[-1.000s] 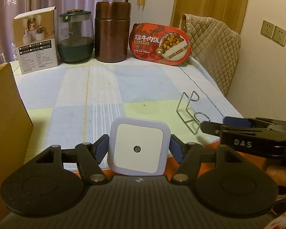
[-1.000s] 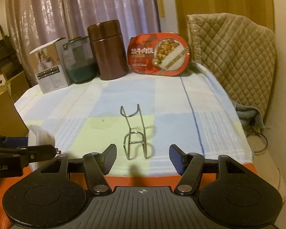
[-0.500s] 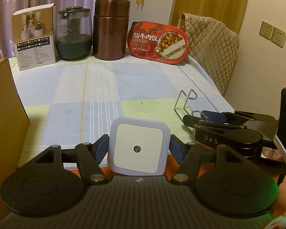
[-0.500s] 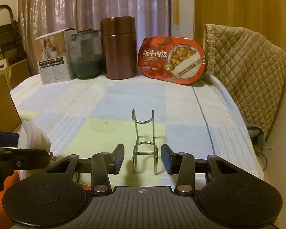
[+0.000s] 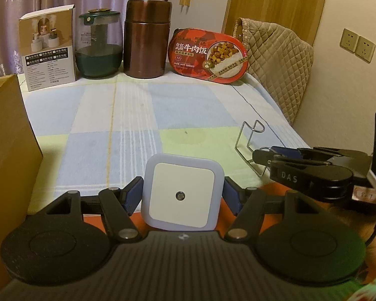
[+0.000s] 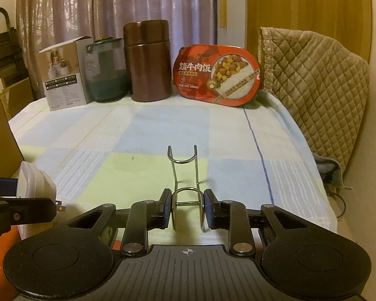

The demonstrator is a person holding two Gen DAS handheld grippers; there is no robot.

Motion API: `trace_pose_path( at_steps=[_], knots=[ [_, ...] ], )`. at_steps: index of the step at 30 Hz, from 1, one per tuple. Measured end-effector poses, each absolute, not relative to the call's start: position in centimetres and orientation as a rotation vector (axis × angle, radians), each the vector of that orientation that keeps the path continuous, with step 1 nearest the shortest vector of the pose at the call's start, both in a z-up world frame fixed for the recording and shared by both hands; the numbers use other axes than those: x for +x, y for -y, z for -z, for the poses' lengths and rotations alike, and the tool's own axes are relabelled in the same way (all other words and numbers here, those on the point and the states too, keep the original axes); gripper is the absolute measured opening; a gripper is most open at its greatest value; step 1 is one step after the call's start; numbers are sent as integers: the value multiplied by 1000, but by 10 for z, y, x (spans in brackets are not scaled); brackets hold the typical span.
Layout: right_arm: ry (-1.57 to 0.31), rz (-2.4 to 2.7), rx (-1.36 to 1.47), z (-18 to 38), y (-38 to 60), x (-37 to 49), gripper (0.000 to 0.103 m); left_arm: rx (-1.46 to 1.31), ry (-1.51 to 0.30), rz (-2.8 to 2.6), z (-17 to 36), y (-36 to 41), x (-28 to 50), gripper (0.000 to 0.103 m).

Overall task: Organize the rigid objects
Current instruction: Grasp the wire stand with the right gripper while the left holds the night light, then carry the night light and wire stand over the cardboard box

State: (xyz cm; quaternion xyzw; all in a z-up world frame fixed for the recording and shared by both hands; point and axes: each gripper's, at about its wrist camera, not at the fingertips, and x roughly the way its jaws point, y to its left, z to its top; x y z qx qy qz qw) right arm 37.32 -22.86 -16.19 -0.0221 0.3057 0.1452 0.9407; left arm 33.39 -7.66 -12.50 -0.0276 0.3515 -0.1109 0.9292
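A white square night light sits between the blue pads of my left gripper, which is shut on it just above the near table edge. From the right wrist view the same light shows side-on at the left, prongs pointing right. A thin wire rack stands on the checked cloth, and my right gripper is shut on its near loop, a pad pressing each side. The left wrist view shows the rack to the right, with the right gripper at its base.
Along the table's far edge stand a white product box, a green glass jar, a brown canister and a red meal box. A cardboard box rises at the left. A quilted chair cover is at the right.
My right gripper moved forward around the wire rack's near loop and its jaws came together on it. The left gripper and the night light stayed put.
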Motion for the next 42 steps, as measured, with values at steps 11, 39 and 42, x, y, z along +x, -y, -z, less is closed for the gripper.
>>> trace_pose_path(
  at_steps=[11, 39, 42],
  knots=[
    [-707, -315, -36, 147, 230, 325, 24, -57, -717, 249, 112, 79, 298, 63],
    [-642, -305, -27, 68, 214, 203, 24, -48, -700, 271, 51, 68, 200, 63],
    [-632, -300, -17, 54, 213, 182, 24, -45, -685, 270, 37, 64, 184, 63]
  ],
)
